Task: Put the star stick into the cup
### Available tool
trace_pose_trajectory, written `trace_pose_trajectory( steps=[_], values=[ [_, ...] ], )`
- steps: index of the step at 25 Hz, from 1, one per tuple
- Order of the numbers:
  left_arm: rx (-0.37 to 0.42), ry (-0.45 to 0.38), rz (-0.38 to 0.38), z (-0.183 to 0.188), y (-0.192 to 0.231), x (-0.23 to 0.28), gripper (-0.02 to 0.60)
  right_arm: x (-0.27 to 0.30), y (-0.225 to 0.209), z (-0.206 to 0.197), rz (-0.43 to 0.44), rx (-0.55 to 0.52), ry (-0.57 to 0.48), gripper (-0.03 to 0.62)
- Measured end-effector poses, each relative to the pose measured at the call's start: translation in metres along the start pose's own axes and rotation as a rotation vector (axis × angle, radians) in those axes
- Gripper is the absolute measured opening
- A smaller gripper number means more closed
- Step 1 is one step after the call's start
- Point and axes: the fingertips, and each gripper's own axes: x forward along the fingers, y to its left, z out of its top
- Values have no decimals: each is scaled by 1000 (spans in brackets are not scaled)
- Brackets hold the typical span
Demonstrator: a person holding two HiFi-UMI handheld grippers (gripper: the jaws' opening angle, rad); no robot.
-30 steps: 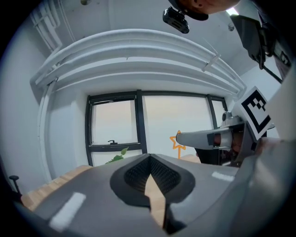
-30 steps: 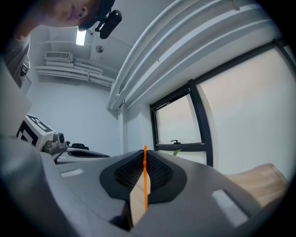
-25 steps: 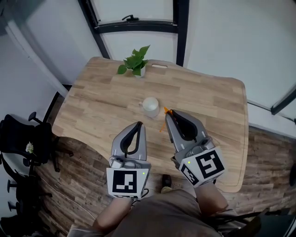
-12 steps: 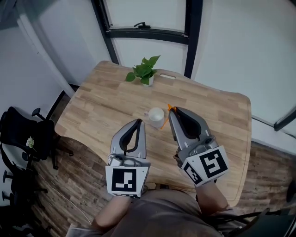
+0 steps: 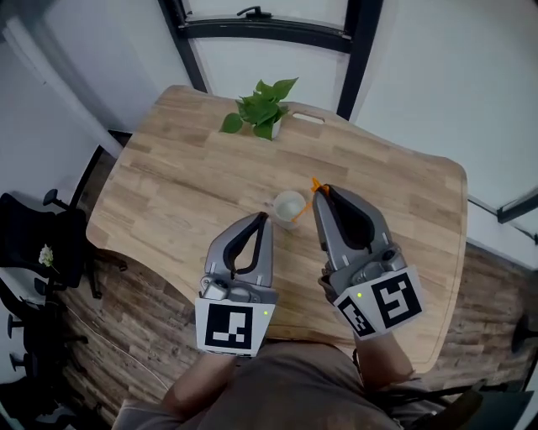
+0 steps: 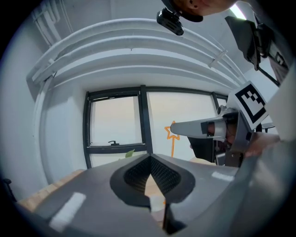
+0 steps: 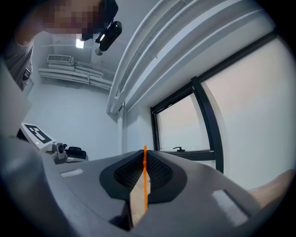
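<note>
A white cup stands upright near the middle of the wooden table. My right gripper is shut on the orange star stick, whose star end pokes out just right of the cup's rim. In the right gripper view the stick runs thin and upright between the closed jaws. From the left gripper view the star shows ahead of the right gripper. My left gripper hangs just left of the cup, shut and holding nothing.
A small potted plant stands at the table's far edge, next to a handle slot. A black office chair sits on the floor to the left. Window frames rise behind the table.
Both grippers have edged forward and up toward the cup. The star end of the stick now sits slightly closer to the cup's right rim.
</note>
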Motion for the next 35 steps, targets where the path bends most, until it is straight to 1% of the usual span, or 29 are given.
trace_pose_trajectory(
  steps=[4,6,11,14,18,21,24,28,35],
  values=[
    [-37,36,-23,-17,18,27,0,25,-10,-18,-18,-24,37,44],
    [-47,54,-35,-27,25,40,0,37,-18,-32,-28,-16,64,44],
    [-51,117,-71,-57,32,62,0,58,-34,-78,-46,67,155,45],
    [-78,162,-87,-79,35,72,0,63,-42,-106,-56,132,201,46],
    [-108,198,-99,-101,38,90,0,71,-55,-133,-69,172,247,46],
    [-120,214,-112,-110,36,99,0,74,-63,-138,-72,186,244,48],
    [-130,221,-117,-114,34,106,0,76,-69,-144,-65,168,262,52],
    [-127,230,-120,-118,31,111,0,75,-73,-155,-69,128,304,91],
    [-122,223,-103,-109,27,108,0,67,-72,-145,-67,114,288,98]
  ],
)
